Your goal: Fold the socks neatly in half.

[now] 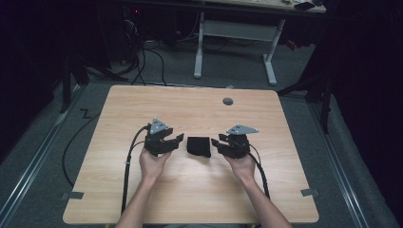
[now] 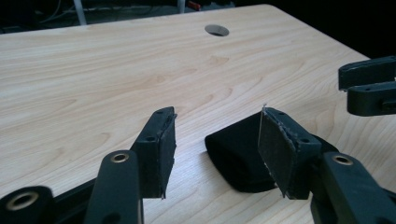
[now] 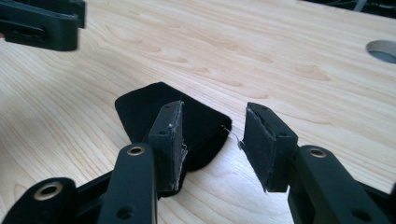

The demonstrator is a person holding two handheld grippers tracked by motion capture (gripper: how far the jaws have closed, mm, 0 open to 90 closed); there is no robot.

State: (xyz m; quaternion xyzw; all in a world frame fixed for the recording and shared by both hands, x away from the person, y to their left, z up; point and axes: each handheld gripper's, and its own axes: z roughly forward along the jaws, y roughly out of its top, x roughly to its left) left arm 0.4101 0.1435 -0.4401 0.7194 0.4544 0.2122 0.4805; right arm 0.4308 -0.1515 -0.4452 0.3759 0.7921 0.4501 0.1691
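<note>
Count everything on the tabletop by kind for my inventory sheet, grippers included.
Black folded cloth: 1
Hand-held grippers, left gripper and right gripper, both with jaws open beside the cloth: 2
Total: 3

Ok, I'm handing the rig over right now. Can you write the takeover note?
Left gripper: open, nothing between the jaws, just left of the black cloth.
Right gripper: open, empty, just right of the cloth.
Cloth: lies folded into a small bundle mid-table, between the two grippers, touched by neither.
Done: the cloth looks folded and released.
Left: probably only pulling both grippers back; check whether the fold holds, or whether another fold is wanted.
</note>
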